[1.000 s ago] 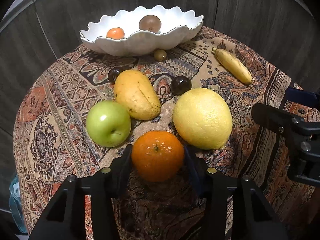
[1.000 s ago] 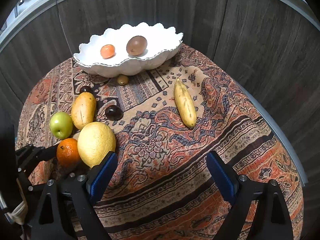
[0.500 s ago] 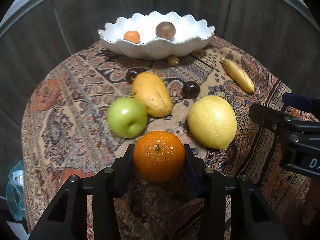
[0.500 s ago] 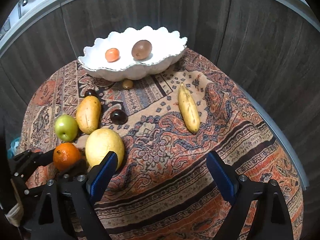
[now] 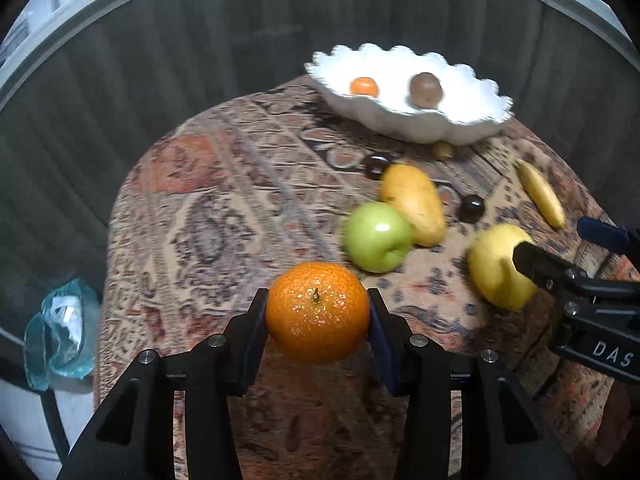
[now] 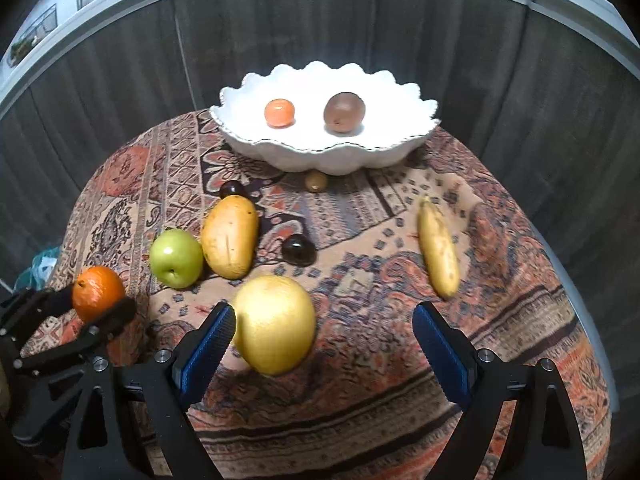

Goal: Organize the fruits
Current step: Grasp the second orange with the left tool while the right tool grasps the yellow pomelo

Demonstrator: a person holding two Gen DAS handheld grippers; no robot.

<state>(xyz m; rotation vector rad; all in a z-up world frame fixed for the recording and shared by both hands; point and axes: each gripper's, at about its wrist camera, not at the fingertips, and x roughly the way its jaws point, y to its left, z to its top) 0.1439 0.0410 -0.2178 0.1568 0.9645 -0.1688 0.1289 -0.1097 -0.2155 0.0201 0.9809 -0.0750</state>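
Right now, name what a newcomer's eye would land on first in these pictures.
First, the bright orange clamped in the left gripper, close to the left wrist camera. Next, the scalloped white bowl at the table's far edge, holding two small fruits. Then the big yellow citrus between the right gripper's open jaws.

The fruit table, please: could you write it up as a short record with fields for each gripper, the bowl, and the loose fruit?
left gripper: shut on the orange
right gripper: open, nothing held, large yellow citrus near its left finger
white bowl: holds a small orange fruit and a brown fruit
loose on cloth: green apple, mango, banana, two dark plums, a small olive-coloured fruit
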